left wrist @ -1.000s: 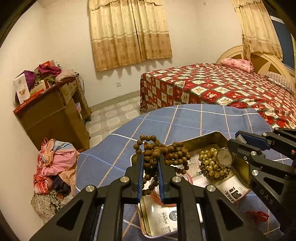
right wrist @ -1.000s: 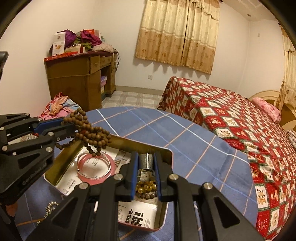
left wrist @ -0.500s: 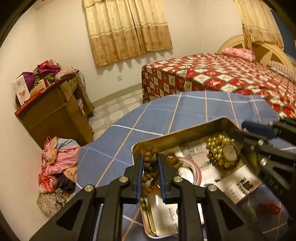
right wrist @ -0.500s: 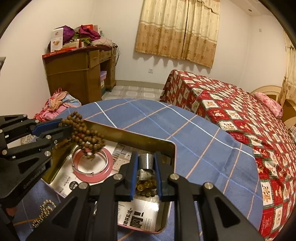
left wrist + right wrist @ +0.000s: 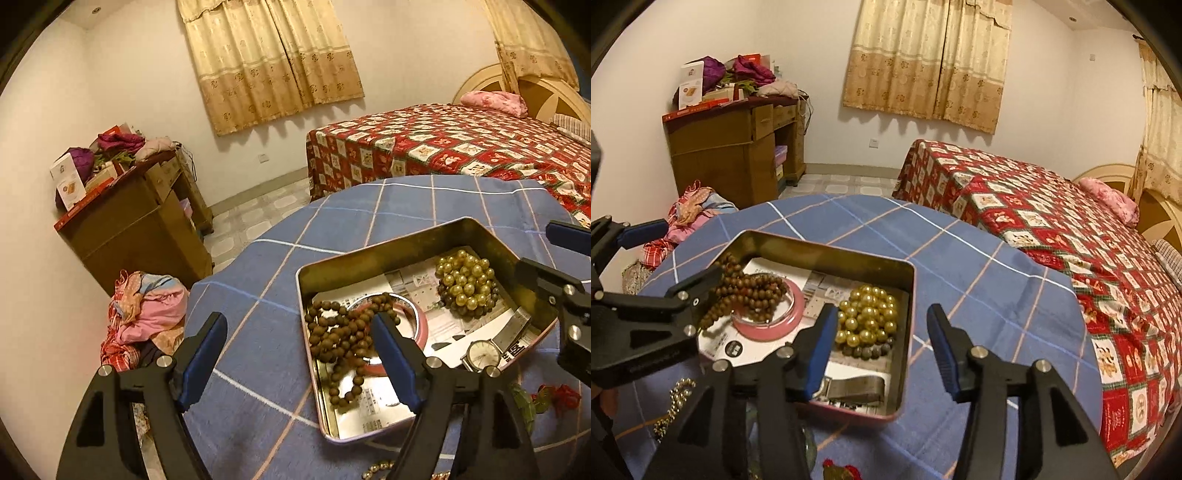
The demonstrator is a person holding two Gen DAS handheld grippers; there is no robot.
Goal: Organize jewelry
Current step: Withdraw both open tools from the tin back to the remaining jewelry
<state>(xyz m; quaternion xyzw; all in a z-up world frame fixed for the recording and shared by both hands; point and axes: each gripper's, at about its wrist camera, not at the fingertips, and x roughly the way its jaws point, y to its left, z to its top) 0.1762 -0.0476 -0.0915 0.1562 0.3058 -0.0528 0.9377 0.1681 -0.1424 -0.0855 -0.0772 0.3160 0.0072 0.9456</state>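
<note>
Both tongs wide | wooden beads (image 5: 341,332) in tin (image 5: 388,254); beside left tongs (image 5: 299,332)

A round tabletop (image 5: 979,266) draped in blue cloth with white and pink grid lines. Directly on it rests an open rectangular gold-coloured metal tin (image 5: 399,251). Near the tin's close edge lie a pale bead chain (image 5: 674,406) and what may be a red tasselled ornament (image 5: 561,395).
</note>
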